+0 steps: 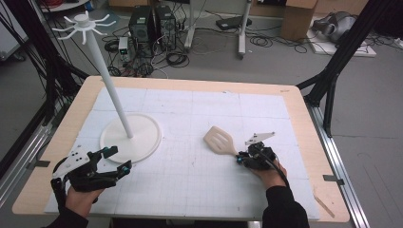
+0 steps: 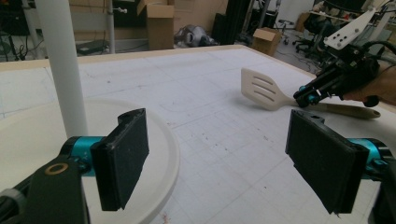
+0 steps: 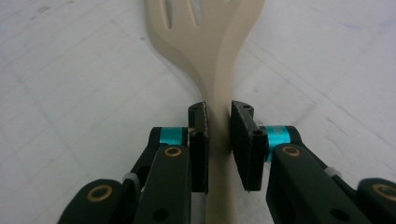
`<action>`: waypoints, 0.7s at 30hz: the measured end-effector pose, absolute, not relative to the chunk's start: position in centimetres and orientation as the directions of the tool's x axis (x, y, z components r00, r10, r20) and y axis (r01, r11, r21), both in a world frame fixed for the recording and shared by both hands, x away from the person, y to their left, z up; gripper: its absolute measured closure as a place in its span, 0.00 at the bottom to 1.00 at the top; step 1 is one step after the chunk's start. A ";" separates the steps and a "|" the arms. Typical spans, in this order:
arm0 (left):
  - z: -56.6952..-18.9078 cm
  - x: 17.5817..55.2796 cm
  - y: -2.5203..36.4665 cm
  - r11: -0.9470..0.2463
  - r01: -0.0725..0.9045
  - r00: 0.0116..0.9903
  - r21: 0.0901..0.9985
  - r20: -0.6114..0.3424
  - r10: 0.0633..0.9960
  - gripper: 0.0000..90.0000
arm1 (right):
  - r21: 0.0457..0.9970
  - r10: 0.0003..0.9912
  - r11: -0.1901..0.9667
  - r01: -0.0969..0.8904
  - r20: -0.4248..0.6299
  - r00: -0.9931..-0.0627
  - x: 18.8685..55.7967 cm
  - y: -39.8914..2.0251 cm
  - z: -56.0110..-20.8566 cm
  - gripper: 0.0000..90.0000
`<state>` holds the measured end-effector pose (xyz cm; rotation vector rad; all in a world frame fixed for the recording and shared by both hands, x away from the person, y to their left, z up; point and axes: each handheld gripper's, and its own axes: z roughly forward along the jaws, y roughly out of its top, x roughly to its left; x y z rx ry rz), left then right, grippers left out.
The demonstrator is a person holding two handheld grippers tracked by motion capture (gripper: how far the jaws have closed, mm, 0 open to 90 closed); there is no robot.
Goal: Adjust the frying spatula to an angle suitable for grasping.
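Boxes, cables and computer towers sit on the floor behind the wooden desk (image 1: 304, 118), which has a white grid mat on top. On the mat, the right tool (image 3: 218, 140) has its two black pads pressed on the thin handle of a cream slotted spatula (image 3: 212, 42), so it is clamped on it. The spatula lies flat on the mat, its wide end pointing away from the right tool and its handle running back under the hand. It looks smooth and pale, with long slots cut in the flat end and a skinny neck. The pads grip only that skinny neck from the sides, so the spatula could twist or tip down at the heavy end when lifted, and it might slip out. The left tool (image 2: 224, 158) waits with its pads wide apart and nothing between them. Just in front of the left tool stands a white hook stand (image 1: 129, 137) with a round base and a tall pole. If the spatula swings on its way there, it could knock the pole and wobble the stand.
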<state>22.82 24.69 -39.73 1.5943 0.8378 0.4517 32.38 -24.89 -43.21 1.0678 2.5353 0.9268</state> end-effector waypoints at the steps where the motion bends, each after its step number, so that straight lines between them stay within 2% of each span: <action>1: -39.7 22.8 24.7 -0.021 0.263 0.663 0.965 -0.165 0.730 0.24 | 0.639 0.694 0.548 0.540 0.014 -0.720 32.3 -24.5 -43.2 0.86; 8: -39.7 22.8 24.7 -0.023 0.263 0.665 0.964 -0.164 0.728 0.24 | 0.674 0.564 0.597 0.435 0.033 -0.825 32.1 -21.5 -42.5 0.87; 15: -39.7 22.8 24.7 -0.024 0.262 0.665 0.965 -0.162 0.729 0.24 | 0.696 0.456 0.624 0.356 0.046 -0.889 32.1 -18.3 -41.8 0.88; 21: -39.7 22.8 24.7 -0.021 0.261 0.665 0.965 -0.164 0.729 0.24 | 0.683 0.443 0.637 0.358 0.056 -0.895 32.7 -17.3 -41.8 0.88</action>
